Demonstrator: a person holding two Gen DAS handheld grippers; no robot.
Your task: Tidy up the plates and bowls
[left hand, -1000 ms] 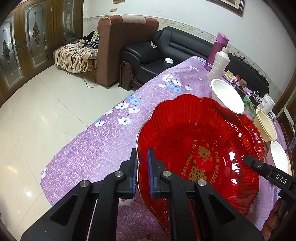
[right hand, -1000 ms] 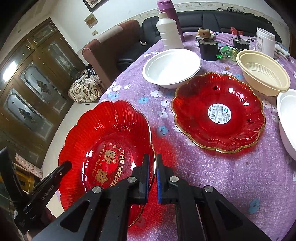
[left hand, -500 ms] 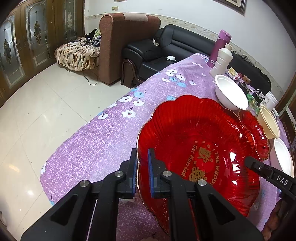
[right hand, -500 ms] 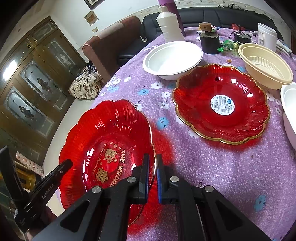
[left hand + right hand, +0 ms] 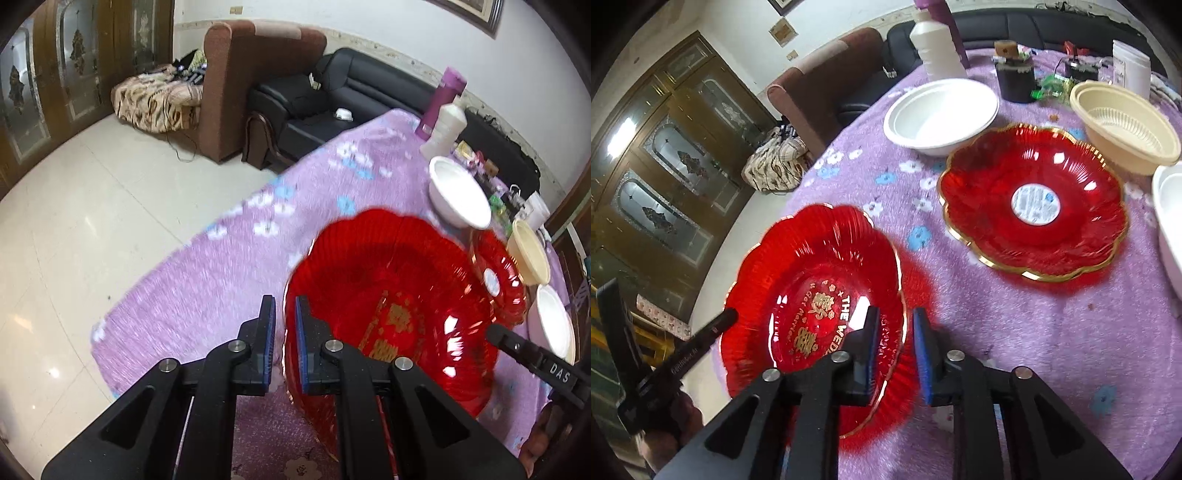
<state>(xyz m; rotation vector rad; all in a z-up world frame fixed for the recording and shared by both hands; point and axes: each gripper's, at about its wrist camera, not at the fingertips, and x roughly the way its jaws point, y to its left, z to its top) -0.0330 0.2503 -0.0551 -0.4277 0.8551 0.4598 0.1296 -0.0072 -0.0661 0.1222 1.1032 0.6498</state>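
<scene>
A red plate with gold lettering (image 5: 388, 288) (image 5: 812, 266) rests on the purple flowered tablecloth (image 5: 1052, 350). My left gripper (image 5: 284, 325) straddles its near-left rim; its jaws are opening and a slit of cloth shows beside the rim. My right gripper (image 5: 895, 332) straddles the opposite rim, jaws opening, with the pads clear of the gold edge. A second red plate with a white sticker (image 5: 979, 206) (image 5: 498, 266) lies farther right. Around it stand a white bowl (image 5: 942, 114) (image 5: 458, 195), a cream bowl (image 5: 1126, 129) (image 5: 528, 254) and another white bowl (image 5: 1171, 229) (image 5: 554, 321).
At the table's far end stand a white bottle (image 5: 938, 40), a purple flask (image 5: 441, 99), a black jar (image 5: 1015, 77) and a white tub (image 5: 1130, 66) among small clutter. The table edge drops to tiled floor (image 5: 92, 221) on the left. Sofas (image 5: 332, 96) stand beyond.
Both grippers' jaws have parted on the lettered plate's rim, the right one more widely. Both views are now blurred by slight motion.
</scene>
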